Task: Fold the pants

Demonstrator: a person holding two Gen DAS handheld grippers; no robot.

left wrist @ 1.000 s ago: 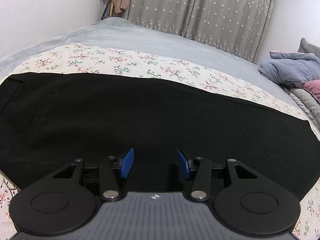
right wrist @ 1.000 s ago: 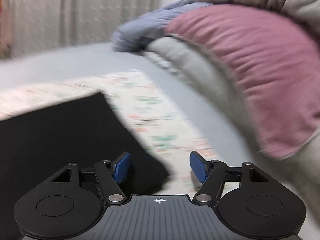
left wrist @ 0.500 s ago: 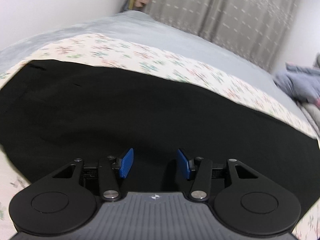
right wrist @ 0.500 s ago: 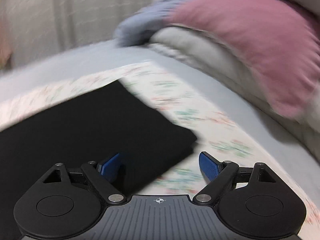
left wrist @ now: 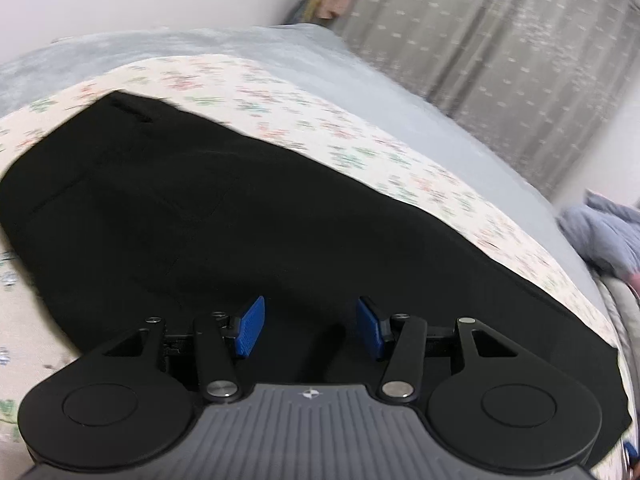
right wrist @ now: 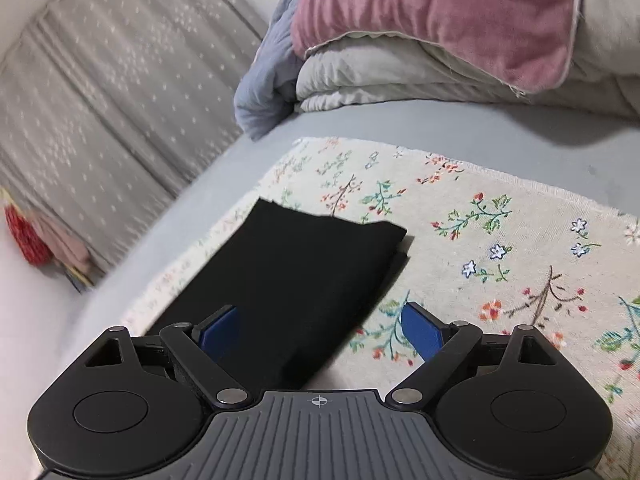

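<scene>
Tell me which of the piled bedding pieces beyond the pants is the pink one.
The pink pillow, topmost on the pile: it rests on the folded grey-white quilt, with the blue-grey blanket bunched at its left.

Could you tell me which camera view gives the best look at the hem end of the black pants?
The right wrist view: the pants end there in a sharp, stacked hem edge on the floral cloth. The left wrist view shows their broad middle and upper part, blurred, with that end at the frame's edge.

Black pants (left wrist: 280, 240) flat on cloth

1 pair of black pants (left wrist: 304, 240), 1 floral cloth (right wrist: 500, 240), 2 grippers: left gripper (left wrist: 310, 326), right gripper (right wrist: 320, 330), 1 pink pillow (right wrist: 432, 12), 1 grey curtain (left wrist: 500, 60).
</scene>
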